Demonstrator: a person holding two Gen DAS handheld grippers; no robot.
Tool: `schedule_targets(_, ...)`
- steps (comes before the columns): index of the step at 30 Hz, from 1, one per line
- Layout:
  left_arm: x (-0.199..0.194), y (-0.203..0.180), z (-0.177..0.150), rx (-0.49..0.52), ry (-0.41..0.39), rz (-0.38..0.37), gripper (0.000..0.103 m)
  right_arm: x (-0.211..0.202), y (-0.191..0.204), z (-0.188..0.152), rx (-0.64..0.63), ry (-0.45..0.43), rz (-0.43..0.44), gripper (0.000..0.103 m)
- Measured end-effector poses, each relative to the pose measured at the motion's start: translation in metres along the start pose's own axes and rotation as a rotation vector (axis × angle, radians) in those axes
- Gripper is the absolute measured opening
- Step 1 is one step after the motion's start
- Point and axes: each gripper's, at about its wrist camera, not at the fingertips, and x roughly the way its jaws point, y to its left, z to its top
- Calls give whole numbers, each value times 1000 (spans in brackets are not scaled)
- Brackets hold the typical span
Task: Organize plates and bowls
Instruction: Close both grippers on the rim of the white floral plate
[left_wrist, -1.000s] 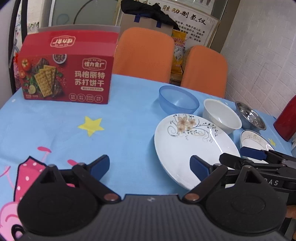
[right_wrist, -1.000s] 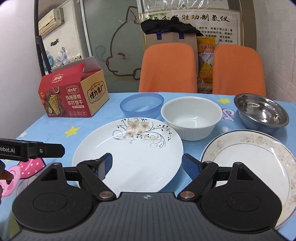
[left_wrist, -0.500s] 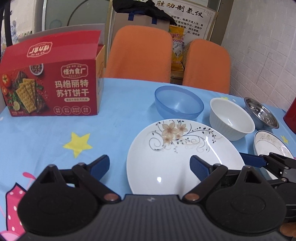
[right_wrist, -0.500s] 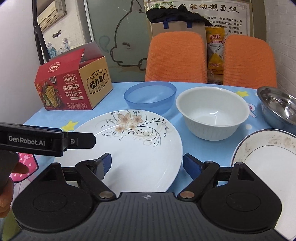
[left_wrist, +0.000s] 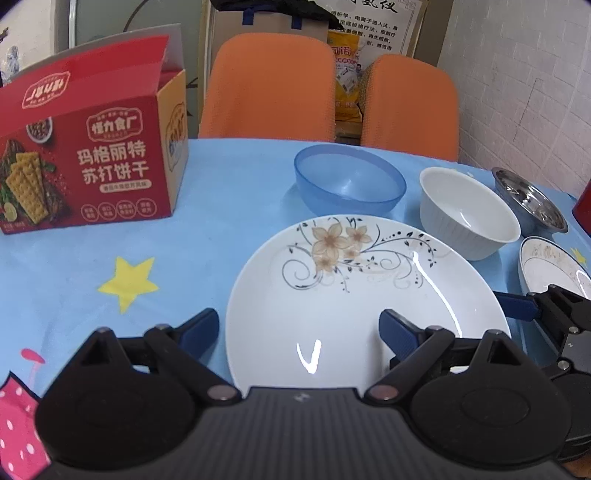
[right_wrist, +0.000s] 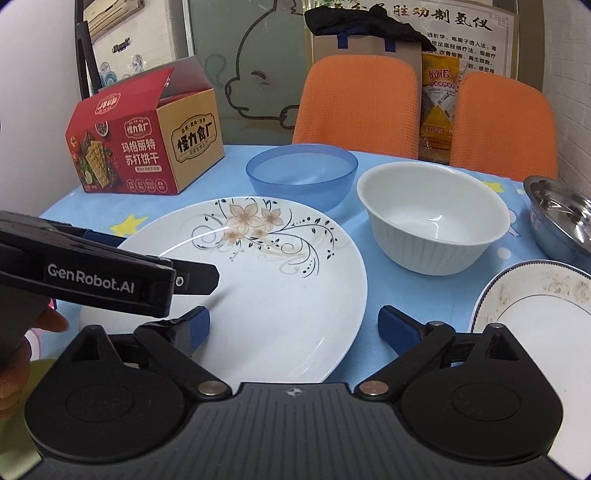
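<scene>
Two grippers sit spread wide with nothing held, and I have both at the near edge of the round white glazed plate with the flower print, which lies flat on the blue star-patterned tablecloth. My left gripper straddles its near-left rim; my right gripper straddles its near-right rim. The glaze is slick and shiny, so I judge a thin rim pinch may slip, or the plate may tip once lifted. With both tools this near each other, they could knock together. Just beyond the plate stand a translucent blue plastic bowl and a ribbed white ceramic bowl, close enough that a pushed plate could strike them. Further right sit a shiny steel bowl and a smeared white plate with a dark rim line, whose grime may foul anything stacked on it. A red cardboard cracker box stands far left, well apart
</scene>
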Motion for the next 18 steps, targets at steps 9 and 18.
schedule_targets(9,6,-3,0,19,17,21,92,0,0,-1,-4,-4,-5,103)
schedule_targets(18,9,-11,-1,34,-1,17,78,-2,7,-1,-12,-22,8,103)
